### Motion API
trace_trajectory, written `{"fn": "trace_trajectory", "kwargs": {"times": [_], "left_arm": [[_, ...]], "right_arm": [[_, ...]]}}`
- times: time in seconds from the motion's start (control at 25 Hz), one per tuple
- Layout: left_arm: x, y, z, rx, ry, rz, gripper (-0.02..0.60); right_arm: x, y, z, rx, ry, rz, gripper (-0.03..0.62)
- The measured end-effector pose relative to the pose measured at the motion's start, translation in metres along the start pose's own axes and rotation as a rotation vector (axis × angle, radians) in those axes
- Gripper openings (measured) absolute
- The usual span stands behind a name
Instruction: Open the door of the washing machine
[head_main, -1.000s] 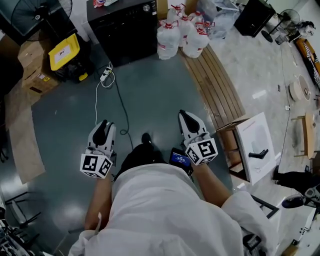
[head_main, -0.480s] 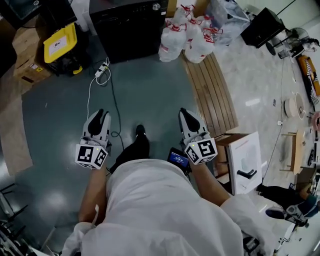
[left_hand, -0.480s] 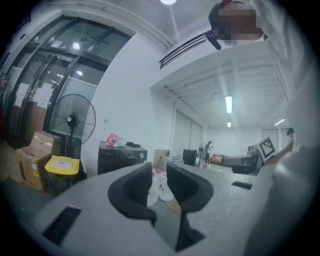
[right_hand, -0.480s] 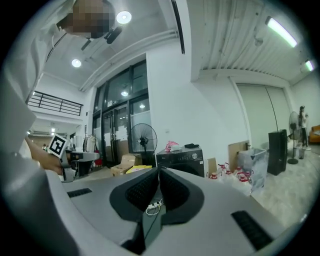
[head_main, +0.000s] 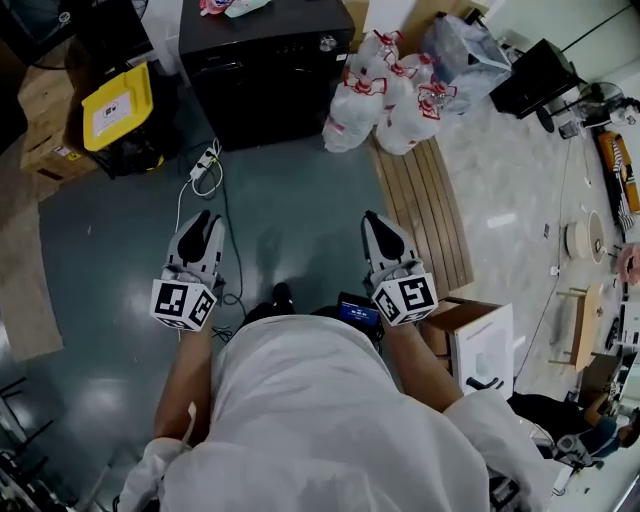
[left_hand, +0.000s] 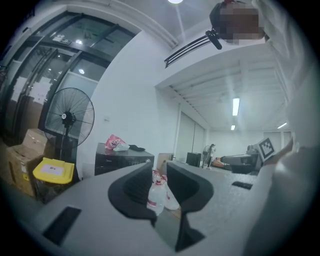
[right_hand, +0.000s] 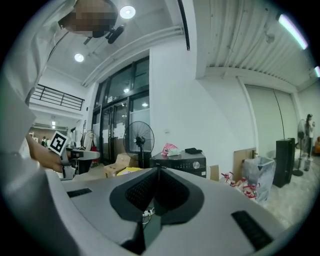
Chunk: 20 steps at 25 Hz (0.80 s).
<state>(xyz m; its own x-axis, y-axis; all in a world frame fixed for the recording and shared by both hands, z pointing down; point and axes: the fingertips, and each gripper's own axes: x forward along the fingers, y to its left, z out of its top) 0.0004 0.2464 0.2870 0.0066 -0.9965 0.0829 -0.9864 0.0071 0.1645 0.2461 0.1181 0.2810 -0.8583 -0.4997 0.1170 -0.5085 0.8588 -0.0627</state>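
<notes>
The black washing machine (head_main: 265, 70) stands at the far end of the grey floor with its door shut; it also shows in the left gripper view (left_hand: 122, 159) and the right gripper view (right_hand: 182, 162). My left gripper (head_main: 205, 222) is held level over the floor, well short of the machine. Its jaws (left_hand: 160, 167) stand a little apart with nothing between them. My right gripper (head_main: 374, 222) is alongside it at the same distance, and its tips (right_hand: 157, 172) meet on nothing.
Several large water bottles (head_main: 385, 100) crowd the machine's right side. A yellow-lidded box (head_main: 115, 100) and cardboard boxes stand to its left, behind them a floor fan (left_hand: 67, 120). A power strip with its cable (head_main: 205, 160) lies ahead. Wooden boards (head_main: 425, 210) and an open carton (head_main: 480, 345) are on the right.
The person has walked forward, so both grippers are nearer the washing machine, which sits lower and larger in the head view.
</notes>
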Motion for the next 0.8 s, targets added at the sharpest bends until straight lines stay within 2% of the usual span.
{"fn": "trace_trajectory", "kwargs": {"times": [0.16, 0.32, 0.48, 0.8], "left_arm": [[0.036, 0.026, -0.006, -0.022, 0.018, 0.007, 0.097], [0.068, 0.042, -0.016, -0.031, 0.036, 0.024, 0.097], [0.105, 0.065, -0.021, -0.045, 0.052, 0.071, 0.097], [0.194, 0.098, 0.015, -0.008, 0.083, 0.175, 0.097]], "right_arm": [[0.046, -0.015, 0.016, -0.011, -0.021, 0.011, 0.035], [0.083, -0.043, 0.009, 0.001, -0.011, 0.03, 0.035], [0.13, -0.072, 0.003, 0.013, -0.01, 0.07, 0.035], [0.248, -0.148, 0.028, 0.041, -0.036, 0.186, 0.035]]}}
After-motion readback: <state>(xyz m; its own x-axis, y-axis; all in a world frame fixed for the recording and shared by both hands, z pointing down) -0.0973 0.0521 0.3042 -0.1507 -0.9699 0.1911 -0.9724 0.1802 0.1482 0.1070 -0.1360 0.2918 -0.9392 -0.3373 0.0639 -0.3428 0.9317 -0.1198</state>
